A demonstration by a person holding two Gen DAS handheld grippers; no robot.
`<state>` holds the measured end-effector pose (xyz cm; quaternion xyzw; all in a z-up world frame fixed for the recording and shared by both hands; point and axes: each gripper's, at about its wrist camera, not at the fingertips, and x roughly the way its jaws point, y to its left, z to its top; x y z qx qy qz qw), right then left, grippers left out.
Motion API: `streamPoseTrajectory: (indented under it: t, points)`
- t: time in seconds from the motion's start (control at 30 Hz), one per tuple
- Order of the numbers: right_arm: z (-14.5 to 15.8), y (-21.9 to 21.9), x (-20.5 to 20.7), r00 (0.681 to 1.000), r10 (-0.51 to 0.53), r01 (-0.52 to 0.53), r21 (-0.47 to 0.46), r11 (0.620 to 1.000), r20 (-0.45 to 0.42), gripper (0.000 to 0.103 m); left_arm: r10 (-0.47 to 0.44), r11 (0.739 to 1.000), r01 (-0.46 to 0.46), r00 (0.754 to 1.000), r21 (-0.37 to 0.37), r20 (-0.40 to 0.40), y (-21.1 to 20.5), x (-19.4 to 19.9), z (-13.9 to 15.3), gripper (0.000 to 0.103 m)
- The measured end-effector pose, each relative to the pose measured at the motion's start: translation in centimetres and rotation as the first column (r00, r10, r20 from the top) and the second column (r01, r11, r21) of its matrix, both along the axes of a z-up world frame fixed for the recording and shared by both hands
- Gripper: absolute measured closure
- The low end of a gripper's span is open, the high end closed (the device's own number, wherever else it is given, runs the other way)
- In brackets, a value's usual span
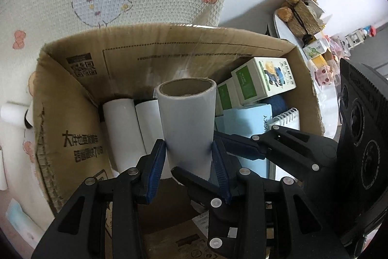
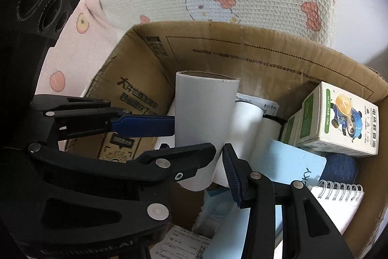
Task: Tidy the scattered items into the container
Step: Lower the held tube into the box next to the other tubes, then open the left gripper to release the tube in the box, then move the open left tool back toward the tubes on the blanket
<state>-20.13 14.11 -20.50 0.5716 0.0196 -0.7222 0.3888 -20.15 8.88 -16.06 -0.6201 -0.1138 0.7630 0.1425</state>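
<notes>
The left gripper clamps the lower part of a white paper roll, pads pressed on opposite sides, holding it upright over the cardboard box. The right gripper also reaches into the box; whether it grips anything cannot be told. The roll looks light, hollow and crushable, so a gentle mid-body hold suits. Two more rolls lie in the box already.
</notes>
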Motion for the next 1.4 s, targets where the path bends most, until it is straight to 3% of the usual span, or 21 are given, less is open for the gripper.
streamPoseTrajectory:
  t: [0.17, 0.2, 0.37, 0.5, 0.73, 0.93, 0.97, 1.03, 1.1, 1.3, 1.4]
  points:
    - [-0.6, -0.3, -0.1, 1.0, -0.001, 0.001, 0.004, 1.0, 0.017, 0.061, 0.049, 0.998, -0.053, 0.996, 0.041, 0.079, -0.6, -0.9, -1.8, 0.06]
    - [-0.5, -0.5, 0.0, 1.0, 0.006, -0.006, 0.012, 1.0, 0.002, 0.061, 0.05, 0.997, -0.055, 0.994, 0.05, 0.099, -0.7, -1.1, -2.3, 0.064]
    - [-0.3, -1.1, 0.2, 0.999, 0.024, -0.023, 0.038, 0.999, -0.039, 0.062, 0.055, 0.997, -0.059, 0.995, 0.044, 0.083, -0.7, -1.1, -2.4, 0.064]
    - [-0.3, -1.0, -0.2, 1.0, 0.007, -0.007, 0.026, 1.0, -0.019, 0.061, 0.075, 0.996, -0.08, 0.994, 0.051, 0.084, -0.9, -1.4, -2.6, 0.064]
    - [0.5, 0.3, 0.9, 1.0, -0.012, 0.012, 0.02, 1.0, -0.021, 0.061, 0.038, 0.999, -0.038, 0.999, 0.023, -0.004, -0.8, -0.7, -0.8, 0.063]
    - [1.9, 0.9, 1.1, 0.998, -0.041, 0.043, 0.025, 0.999, -0.051, 0.061, 0.074, 0.997, -0.069, 0.986, 0.037, -0.153, -2.4, 0.8, 2.5, 0.063]
    - [2.2, 0.9, 1.3, 0.997, -0.044, 0.046, 0.033, 0.998, -0.061, 0.061, 0.08, 0.996, -0.072, 0.981, 0.048, -0.174, -2.6, 0.9, 2.9, 0.065]
    - [2.9, 0.8, 1.8, 0.995, -0.032, 0.037, 0.052, 0.998, -0.095, 0.061, 0.091, 0.996, -0.083, 0.974, 0.044, -0.209, -3.1, 1.1, 3.7, 0.081]
    - [3.7, 0.5, 2.4, 0.989, -0.022, 0.034, 0.075, 0.997, -0.146, 0.061, 0.101, 0.995, -0.102, 0.967, 0.011, -0.233, -3.6, 1.4, 4.2, 0.089]
    - [5.6, -1.3, 3.5, 0.982, 0.012, -0.001, 0.057, 0.998, -0.191, 0.061, 0.115, 0.993, -0.119, 0.945, 0.005, -0.306, -5.8, 2.9, 5.8, 0.089]
    - [6.6, -2.3, 4.1, 0.978, 0.033, -0.025, 0.044, 0.999, -0.206, 0.061, 0.13, 0.991, -0.123, 0.923, 0.043, -0.363, -8.2, 4.3, 6.8, 0.089]
